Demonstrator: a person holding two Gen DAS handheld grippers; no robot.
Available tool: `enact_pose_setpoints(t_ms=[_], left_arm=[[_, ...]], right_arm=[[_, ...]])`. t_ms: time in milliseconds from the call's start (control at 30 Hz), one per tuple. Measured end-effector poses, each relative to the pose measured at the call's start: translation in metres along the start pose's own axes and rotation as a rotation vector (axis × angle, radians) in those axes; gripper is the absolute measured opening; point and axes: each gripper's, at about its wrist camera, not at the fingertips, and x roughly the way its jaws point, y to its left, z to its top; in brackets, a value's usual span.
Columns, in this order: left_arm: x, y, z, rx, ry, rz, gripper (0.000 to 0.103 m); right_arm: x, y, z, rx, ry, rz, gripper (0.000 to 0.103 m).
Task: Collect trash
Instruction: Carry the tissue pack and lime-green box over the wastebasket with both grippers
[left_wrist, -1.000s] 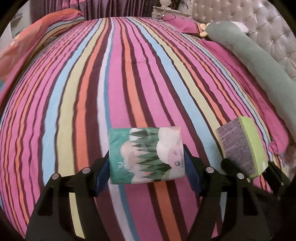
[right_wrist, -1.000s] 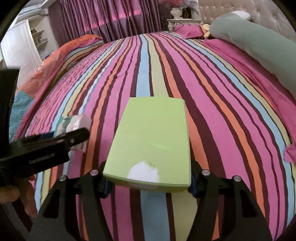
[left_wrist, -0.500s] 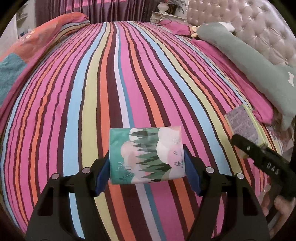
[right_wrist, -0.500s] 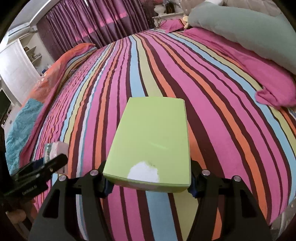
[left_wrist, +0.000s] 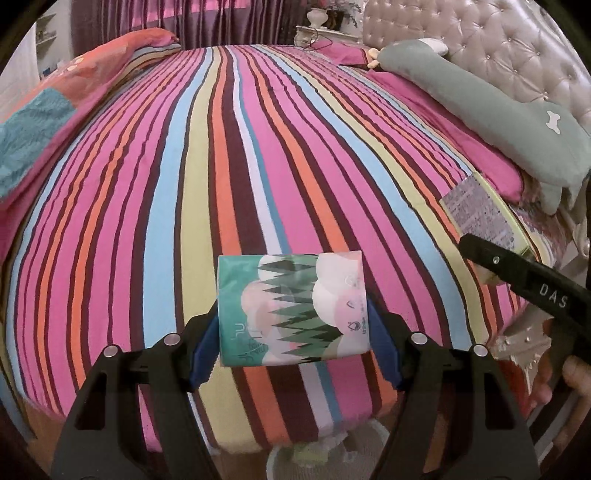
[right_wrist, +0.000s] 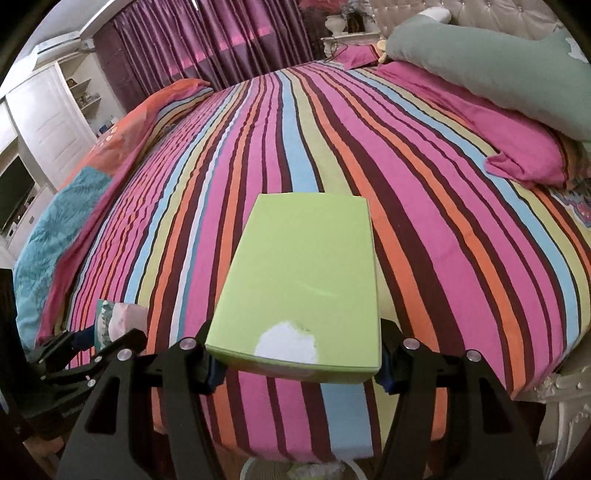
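Note:
My left gripper (left_wrist: 293, 339) is shut on a tissue pack (left_wrist: 291, 308) printed with green trees and pink clouds, held above the bed's near edge. My right gripper (right_wrist: 297, 360) is shut on a lime-green box (right_wrist: 303, 280), also held above the near edge. The box shows in the left wrist view (left_wrist: 484, 214) at the right, and the tissue pack shows in the right wrist view (right_wrist: 118, 323) at the left. A white round bin (left_wrist: 325, 450) with crumpled paper inside sits on the floor below both grippers; it also shows in the right wrist view (right_wrist: 303, 470).
The striped bed cover (left_wrist: 258, 155) fills both views. A long grey-green pillow (left_wrist: 480, 96) and pink pillows lie at the right by the tufted headboard (left_wrist: 498, 40). An orange and teal quilt (left_wrist: 55, 107) lies at the left. White cupboards (right_wrist: 44, 110) stand far left.
Both grippers have pulled back from over the bed to its near edge, each still holding its item. The bin has come into view below.

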Motion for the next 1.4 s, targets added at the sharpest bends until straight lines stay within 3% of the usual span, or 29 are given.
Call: enact_pose_setpoints(t_ms=[567,900,1400], left_arm=[[-0.037,-0.009,-0.076,0.007,0.014,-0.013,0.068],[-0.042,-0.021,-0.134,0.012,0.082,-0.035,0.068],[-0.024,-0.038,-0.184,0.02,0.212,-0.065,0.068]], right_arm=[[-0.036,0.017,-0.062,-0.074,0.04,0.025,0.058],[-0.04,0.013,-0.11,-0.065,0.133,0.027,0.058],[-0.025,0.006,-0.152,-0.017,0.279,-0.024,0.058]])
